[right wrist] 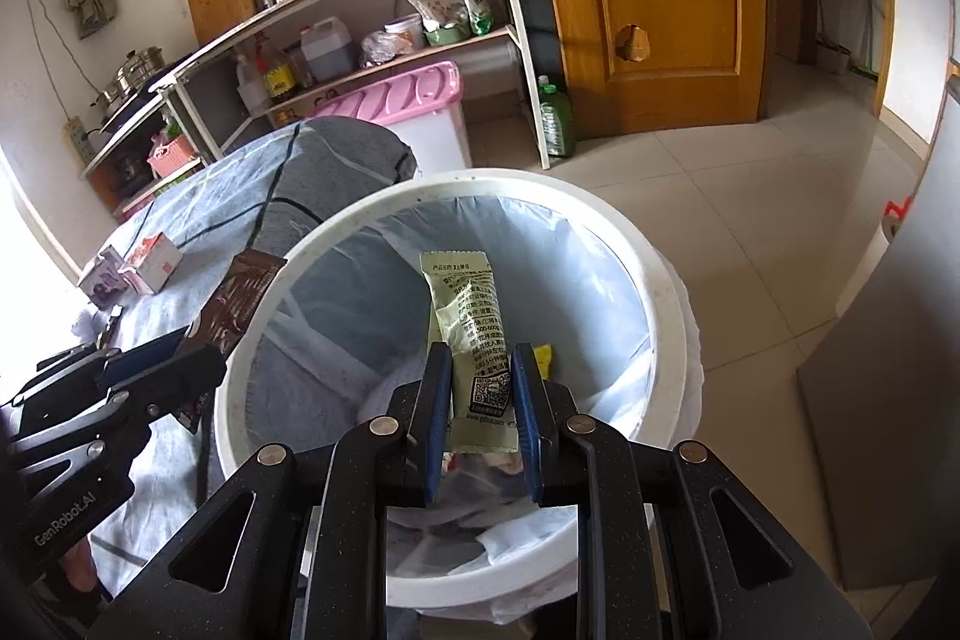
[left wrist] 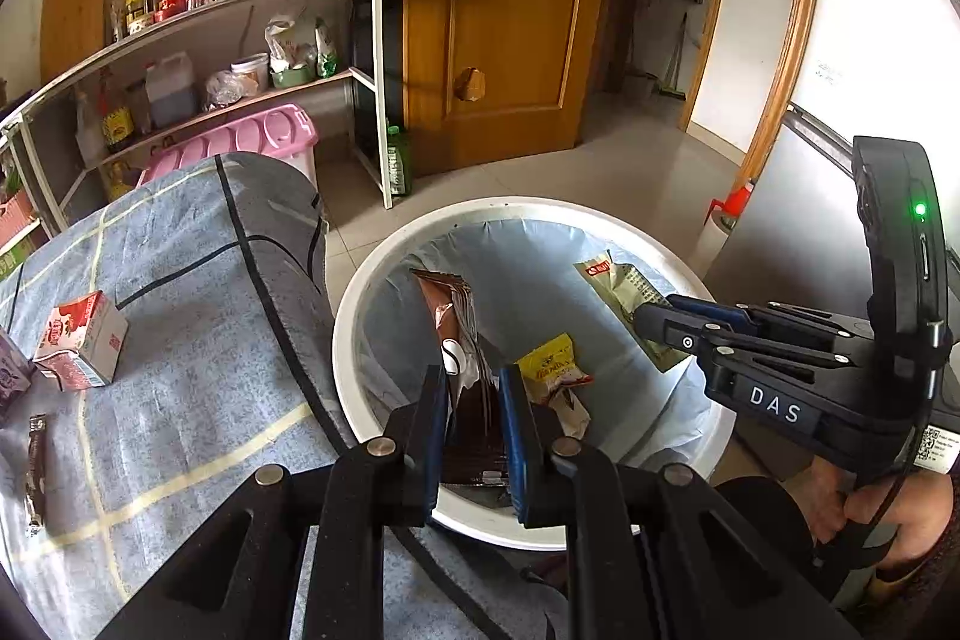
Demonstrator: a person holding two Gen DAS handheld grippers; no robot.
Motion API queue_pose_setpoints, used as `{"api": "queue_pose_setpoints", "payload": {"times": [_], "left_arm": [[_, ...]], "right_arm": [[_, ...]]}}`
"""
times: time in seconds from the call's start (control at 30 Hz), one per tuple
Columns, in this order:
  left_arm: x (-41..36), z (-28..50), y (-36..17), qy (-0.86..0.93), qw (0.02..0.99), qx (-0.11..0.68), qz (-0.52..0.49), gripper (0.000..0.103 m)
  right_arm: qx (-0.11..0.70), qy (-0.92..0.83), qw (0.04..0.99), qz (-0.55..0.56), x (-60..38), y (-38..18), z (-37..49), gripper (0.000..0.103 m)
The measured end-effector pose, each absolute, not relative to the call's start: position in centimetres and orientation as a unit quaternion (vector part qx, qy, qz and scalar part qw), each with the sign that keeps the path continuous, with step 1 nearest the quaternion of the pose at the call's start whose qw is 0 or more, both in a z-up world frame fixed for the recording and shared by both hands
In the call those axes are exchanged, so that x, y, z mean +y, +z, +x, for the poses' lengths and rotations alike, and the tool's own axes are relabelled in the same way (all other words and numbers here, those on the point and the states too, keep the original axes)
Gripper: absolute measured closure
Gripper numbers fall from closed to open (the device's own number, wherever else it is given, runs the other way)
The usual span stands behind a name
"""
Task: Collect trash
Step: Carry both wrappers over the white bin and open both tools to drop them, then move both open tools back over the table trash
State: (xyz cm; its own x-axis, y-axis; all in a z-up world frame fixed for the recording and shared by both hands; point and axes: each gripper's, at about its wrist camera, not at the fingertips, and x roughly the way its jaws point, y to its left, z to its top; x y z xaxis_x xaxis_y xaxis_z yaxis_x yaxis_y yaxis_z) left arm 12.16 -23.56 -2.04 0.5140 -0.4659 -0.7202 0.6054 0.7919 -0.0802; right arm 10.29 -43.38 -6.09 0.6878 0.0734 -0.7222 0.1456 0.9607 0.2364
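Observation:
A white trash bin (left wrist: pixel 360 304) with a pale blue liner stands on the floor beside the table; it also shows in the right wrist view (right wrist: pixel 660 280). My left gripper (left wrist: pixel 474 388) is shut on a brown wrapper (left wrist: pixel 456 316) and holds it over the bin. My right gripper (right wrist: pixel 480 370) is shut on a pale green sachet (right wrist: pixel 465 310), also over the bin. The right gripper (left wrist: pixel 654 319) with the sachet (left wrist: pixel 618 286) shows in the left wrist view. The left gripper (right wrist: pixel 198 346) with the brown wrapper (right wrist: pixel 240 292) shows in the right wrist view. A yellow wrapper (left wrist: pixel 552 364) lies inside the bin.
A table with a blue-grey checked cloth (left wrist: pixel 180 328) is left of the bin. On it stand a pink-and-white carton (left wrist: pixel 81 340), a purple carton (left wrist: pixel 9 376) and a thin brown wrapper (left wrist: pixel 36 466). Shelving (left wrist: pixel 240 40), a pink-lidded box (left wrist: pixel 240 139) and a wooden door (left wrist: pixel 510 10) stand behind.

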Motion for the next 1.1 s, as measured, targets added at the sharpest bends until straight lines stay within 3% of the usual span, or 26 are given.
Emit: {"api": "queue_pose_setpoints", "payload": {"times": [0.27, 0.4, 1.1], "left_arm": [[-23.5, 12.4, -2.2, -0.305, 0.866, 0.386, 0.089, 0.081], [-23.0, 12.4, -1.9, -0.303, 0.869, 0.382, 0.083, 0.064], [-17.8, 10.7, 0.9, -0.264, 0.9, 0.34, 0.069, 0.063]], "right_arm": [[0.398, -0.035, 0.906, 0.139, -43.8, -6.4, 10.2, 0.077], [0.394, -0.033, 0.906, 0.15, -43.9, -6.3, 10.0, 0.066], [0.369, -0.003, 0.919, 0.138, -39.9, -3.6, 9.4, 0.066]]}}
